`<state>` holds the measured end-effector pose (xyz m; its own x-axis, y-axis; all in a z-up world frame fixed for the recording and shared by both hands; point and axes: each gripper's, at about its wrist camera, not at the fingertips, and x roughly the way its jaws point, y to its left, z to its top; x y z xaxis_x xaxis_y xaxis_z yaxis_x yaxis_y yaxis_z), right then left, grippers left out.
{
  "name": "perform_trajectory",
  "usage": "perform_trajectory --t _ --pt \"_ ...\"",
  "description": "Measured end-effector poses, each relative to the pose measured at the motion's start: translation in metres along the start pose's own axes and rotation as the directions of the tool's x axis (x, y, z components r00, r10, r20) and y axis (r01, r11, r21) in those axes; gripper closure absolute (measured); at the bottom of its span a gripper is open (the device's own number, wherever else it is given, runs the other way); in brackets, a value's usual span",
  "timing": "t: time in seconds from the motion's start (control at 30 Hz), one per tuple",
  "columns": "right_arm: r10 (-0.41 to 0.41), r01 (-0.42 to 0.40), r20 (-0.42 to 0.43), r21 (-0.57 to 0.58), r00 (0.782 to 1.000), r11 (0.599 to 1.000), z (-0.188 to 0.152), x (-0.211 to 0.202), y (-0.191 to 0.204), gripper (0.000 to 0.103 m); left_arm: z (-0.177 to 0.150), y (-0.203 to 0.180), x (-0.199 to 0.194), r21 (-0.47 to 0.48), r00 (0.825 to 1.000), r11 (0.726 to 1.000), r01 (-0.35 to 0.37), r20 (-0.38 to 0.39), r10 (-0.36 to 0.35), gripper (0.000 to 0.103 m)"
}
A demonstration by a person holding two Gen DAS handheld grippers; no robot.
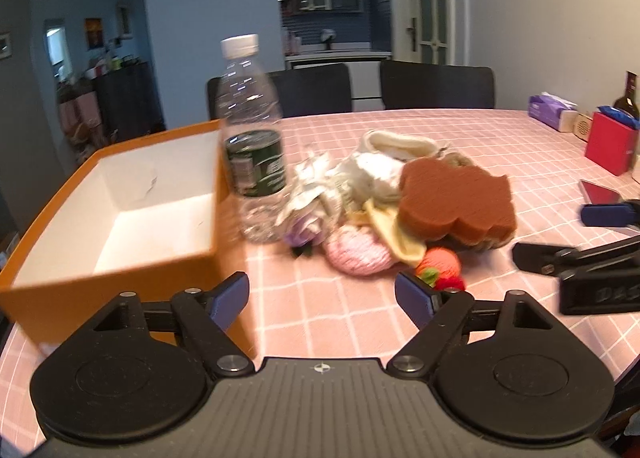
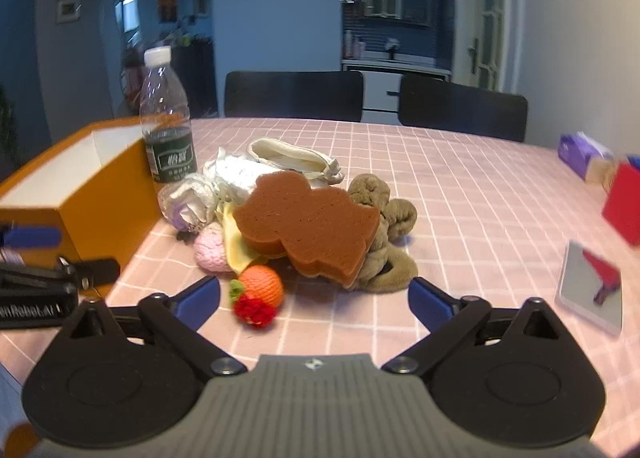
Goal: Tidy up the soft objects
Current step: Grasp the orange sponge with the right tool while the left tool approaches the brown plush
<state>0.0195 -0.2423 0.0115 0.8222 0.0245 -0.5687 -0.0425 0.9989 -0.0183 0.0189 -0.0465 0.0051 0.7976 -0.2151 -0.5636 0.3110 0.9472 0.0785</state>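
- Left wrist view: left gripper [image 1: 322,294] at bottom centre, fingers apart, nothing btwn them, over bare pink checked tablecloth [image 1: 340,318].
- Orange box [image 1: 120,210] at left of frame, white inside looks empty as far as visible – so nothing sorted yet, I'd judge.
- Water bottle [image 1: 252,130] upright just right of box, touching/near the pile; not soft, prob. stays out.
- Pile at centre: brown sponge [image 1: 456,202] on top, pink knit piece [image 1: 360,254] and knit strawberry [image 1: 440,266] at the near edge, white cloth bits [image 1: 360,174] behind.
- Right gripper [image 1: 580,254] enters from right edge, blurred.
- Right wrist view: the right gripper at bottom centre, fingers apart, empty; strawberry sits just ahead, slightly left of the gap.
- Sponge centre frame, resting on a tan plush [image 2: 384,218]; yellow cloth [image 2: 236,250] under its left side.
- Box at left, interior mostly hidden here.
- Phone [image 2: 592,294] lower right, well apart from pile.
- Judgement: task at the start; whole pile still to move, first grab not made.
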Motion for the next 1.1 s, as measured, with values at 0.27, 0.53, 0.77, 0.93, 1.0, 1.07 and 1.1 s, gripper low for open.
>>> perform_trajectory --t 0.27,0.53,0.77,0.93,1.0,1.07,1.1 --pt "-0.020 0.018 -0.006 -0.258 1.000 0.966 0.016 0.045 0.010 0.008 0.018 -0.008 0.034 -0.016 0.992 0.997 0.078 -0.100 -0.079 0.016" --pt "-0.016 0.014 -0.001 -0.338 1.000 0.941 0.024 0.082 0.011 0.008 0.021 -0.006 0.057 -0.034 0.986 0.997 0.071 -0.147 -0.076 0.018" --pt "-0.031 0.033 0.012 -0.292 0.999 0.956 0.021 0.075 0.006 0.036 0.021 -0.007 0.063 -0.034 0.983 0.996 0.086 -0.159 -0.090 0.018" --pt "-0.028 0.024 -0.019 -0.176 0.999 0.984 0.010 0.052 -0.002 0.067 0.018 -0.011 0.062 -0.036 0.980 0.992 0.119 -0.157 -0.123 0.019" --pt "-0.026 0.019 -0.052 -0.132 0.998 0.991 0.003 0.044 -0.005 0.078 0.016 -0.012 0.063 -0.035 0.977 0.990 0.137 -0.163 -0.140 0.021" --pt "-0.033 0.023 -0.090 -0.104 0.995 0.994 -0.005 0.040 -0.009 0.080 0.013 -0.015 0.064 -0.035 0.973 0.987 0.154 -0.167 -0.158 0.021" --pt "-0.039 0.028 -0.108 -0.097 0.993 0.995 -0.008 0.039 -0.011 0.079 0.012 -0.016 0.066 -0.034 0.972 0.986 0.161 -0.169 -0.165 0.021"
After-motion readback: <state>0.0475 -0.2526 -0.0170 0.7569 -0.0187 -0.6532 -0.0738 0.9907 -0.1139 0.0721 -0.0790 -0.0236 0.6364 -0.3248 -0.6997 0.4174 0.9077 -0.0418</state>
